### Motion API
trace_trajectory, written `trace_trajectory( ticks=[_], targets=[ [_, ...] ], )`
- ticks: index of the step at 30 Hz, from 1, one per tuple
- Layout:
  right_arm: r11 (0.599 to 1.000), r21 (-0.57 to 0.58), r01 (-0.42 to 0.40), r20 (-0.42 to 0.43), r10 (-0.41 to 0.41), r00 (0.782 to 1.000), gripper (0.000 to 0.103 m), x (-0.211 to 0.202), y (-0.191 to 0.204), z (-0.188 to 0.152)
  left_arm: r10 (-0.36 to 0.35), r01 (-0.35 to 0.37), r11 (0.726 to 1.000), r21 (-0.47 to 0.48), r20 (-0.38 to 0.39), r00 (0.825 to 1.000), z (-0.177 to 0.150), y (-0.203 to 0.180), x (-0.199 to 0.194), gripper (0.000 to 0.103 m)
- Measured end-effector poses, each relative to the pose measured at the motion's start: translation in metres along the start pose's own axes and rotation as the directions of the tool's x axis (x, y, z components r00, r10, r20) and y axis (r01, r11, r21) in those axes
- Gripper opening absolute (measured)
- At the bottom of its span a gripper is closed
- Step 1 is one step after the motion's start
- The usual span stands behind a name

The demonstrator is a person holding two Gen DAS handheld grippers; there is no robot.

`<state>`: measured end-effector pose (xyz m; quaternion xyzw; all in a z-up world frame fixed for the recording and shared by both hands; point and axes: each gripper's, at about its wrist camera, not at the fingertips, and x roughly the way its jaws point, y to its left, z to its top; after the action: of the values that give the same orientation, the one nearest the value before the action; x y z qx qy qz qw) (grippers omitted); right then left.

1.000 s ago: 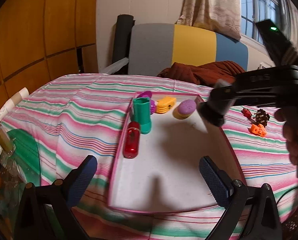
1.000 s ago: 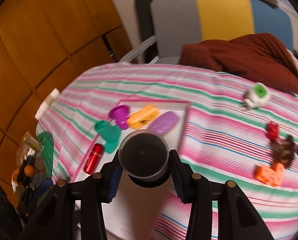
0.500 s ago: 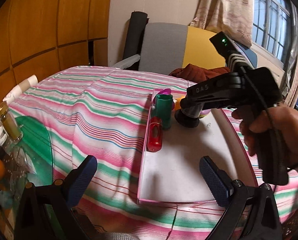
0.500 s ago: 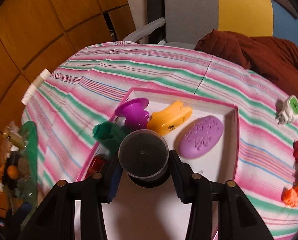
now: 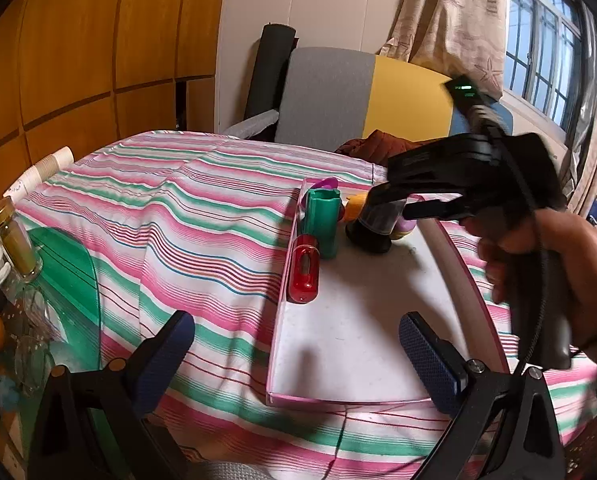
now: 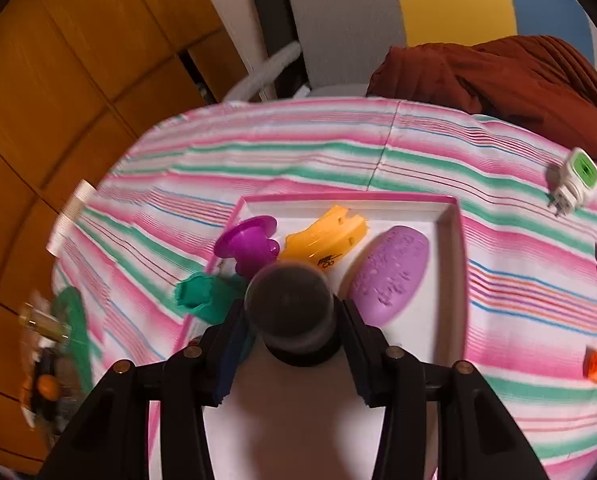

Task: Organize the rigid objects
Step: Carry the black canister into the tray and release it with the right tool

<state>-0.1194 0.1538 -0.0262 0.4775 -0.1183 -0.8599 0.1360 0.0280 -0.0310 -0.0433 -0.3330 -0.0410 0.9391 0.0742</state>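
Tray (image 5: 338,364) floor lies bare from black jar (image 6: 294,312) to near rim.

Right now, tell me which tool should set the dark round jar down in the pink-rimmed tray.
Right. The right tool already grips the dark round jar, its base at the pink-rimmed tray floor. The left tool hangs open and empty at the near edge.

You are working in a home: striped cloth-covered table (image 5: 202,216), grey-and-yellow padded chair (image 5: 362,96) beyond, curtained barred window (image 5: 538,52) far right.
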Motion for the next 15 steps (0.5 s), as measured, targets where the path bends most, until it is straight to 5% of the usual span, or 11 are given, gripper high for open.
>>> trace_trajectory(
  ticks=[6, 15],
  targets=[
    [0.999, 0.031, -0.036, 0.026, 0.035, 0.999, 0.047, -0.027, -0.013, -0.011, -0.017, 0.017, 1.0, 0.016, 0.013, 1.0, -0.001, -0.009, -0.004, 0.103],
    [0.997, -0.052, 0.063, 0.081, -0.059, 0.995, 0.047, -0.055, -0.025, -0.032, -0.009, 0.008, 1.0, 0.012, 0.015, 1.0, 0.0, -0.011, -0.007, 0.103]
  ],
)
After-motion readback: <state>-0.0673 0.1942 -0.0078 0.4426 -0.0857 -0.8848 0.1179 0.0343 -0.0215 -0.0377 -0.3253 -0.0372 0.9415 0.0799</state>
